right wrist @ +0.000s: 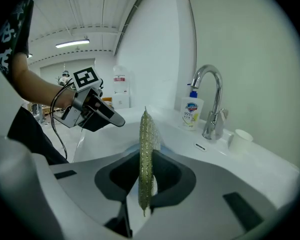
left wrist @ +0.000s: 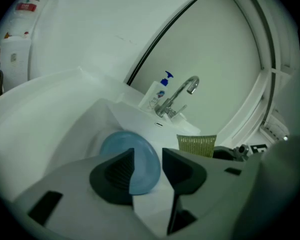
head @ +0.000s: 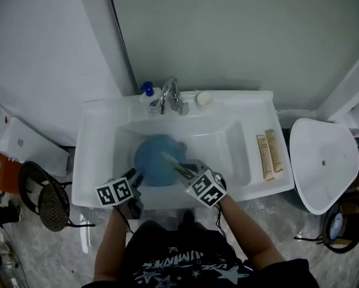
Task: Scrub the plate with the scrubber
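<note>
right gripper [right wrist: 145,176] closed on the scrubber [right wrist: 146,154] — a thin mesh sheet pinched edge-on, most of it standing above the pads. left gripper [left wrist: 147,166] had its jaws apart with nothing pressed between them; only the plate showed through the gap, further off. risk, as i judged it: the scrubber was held by a narrow strip, so a hard push could fold it or drag it out of the pads. with the left jaws off the plate, nothing steadied it, so a stroke would likely slide it around the basin or up the wall. the blue plate [head: 157,159] lay low in the sink [head: 95,161], just beyond both grippers. in the head view the scrubber's tip sat over the plate's near right part — touching or not, i could not tell. the left gripper's tips were just beside the plate's near left rim. behind, on the back ledge: faucet [head: 170,95], soap bottle [head: 148,95] at its left, small white cup [head: 204,98] at its right.
</note>
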Motion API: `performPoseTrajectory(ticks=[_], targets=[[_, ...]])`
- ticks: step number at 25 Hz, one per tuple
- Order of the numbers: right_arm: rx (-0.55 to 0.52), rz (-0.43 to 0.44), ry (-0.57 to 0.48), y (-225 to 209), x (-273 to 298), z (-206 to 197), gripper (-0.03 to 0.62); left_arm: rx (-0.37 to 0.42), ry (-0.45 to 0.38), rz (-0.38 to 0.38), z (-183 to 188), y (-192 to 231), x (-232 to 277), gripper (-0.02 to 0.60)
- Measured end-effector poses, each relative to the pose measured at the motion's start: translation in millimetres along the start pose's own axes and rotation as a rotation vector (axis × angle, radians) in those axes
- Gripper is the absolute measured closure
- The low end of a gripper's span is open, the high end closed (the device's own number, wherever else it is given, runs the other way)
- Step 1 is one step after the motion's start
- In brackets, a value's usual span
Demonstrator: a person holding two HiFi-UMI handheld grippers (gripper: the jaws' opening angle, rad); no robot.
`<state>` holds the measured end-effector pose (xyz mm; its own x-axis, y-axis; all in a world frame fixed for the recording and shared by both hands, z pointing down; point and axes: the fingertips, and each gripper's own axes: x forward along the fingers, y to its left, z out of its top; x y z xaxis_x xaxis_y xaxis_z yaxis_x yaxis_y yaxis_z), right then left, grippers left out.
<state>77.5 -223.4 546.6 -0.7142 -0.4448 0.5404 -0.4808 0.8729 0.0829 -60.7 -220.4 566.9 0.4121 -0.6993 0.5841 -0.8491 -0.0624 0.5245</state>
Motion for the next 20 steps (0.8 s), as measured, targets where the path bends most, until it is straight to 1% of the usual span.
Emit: performPoseTrajectory(ticks=[4,7,9,14,17,20], targets=[[0.03,-0.043,-0.009,-0.7,-7.0,2.8,0.52,0.048,-0.027,-0.015,7.5,-4.4,-9.6,0.494],[0.046,-0.084,-0.008,3.6,-8.5,4.8,0.52,0.072,-0.048,-0.04,9.8,-1.8,-20.9,0.536],[0.068,-0.116,-0.007,10.8,-9.7,7.3,0.52,0.096,-0.043,-0.073,5.7,-0.8,-30.4,0.546],[0.136,-0.198,-0.02,39.9,-17.2,23.5,0.52,0.145,-0.02,-0.164,-9.1,3.2,-63.2,0.551],[0.142,-0.236,-0.024,63.1,-21.0,30.3,0.52,0.159,-0.016,-0.199,-15.9,13.5,-83.9,0.551],[0.149,-0.265,-0.027,88.8,-26.1,33.1,0.52,0.172,-0.009,-0.217,-24.3,25.0,-100.7,0.551]])
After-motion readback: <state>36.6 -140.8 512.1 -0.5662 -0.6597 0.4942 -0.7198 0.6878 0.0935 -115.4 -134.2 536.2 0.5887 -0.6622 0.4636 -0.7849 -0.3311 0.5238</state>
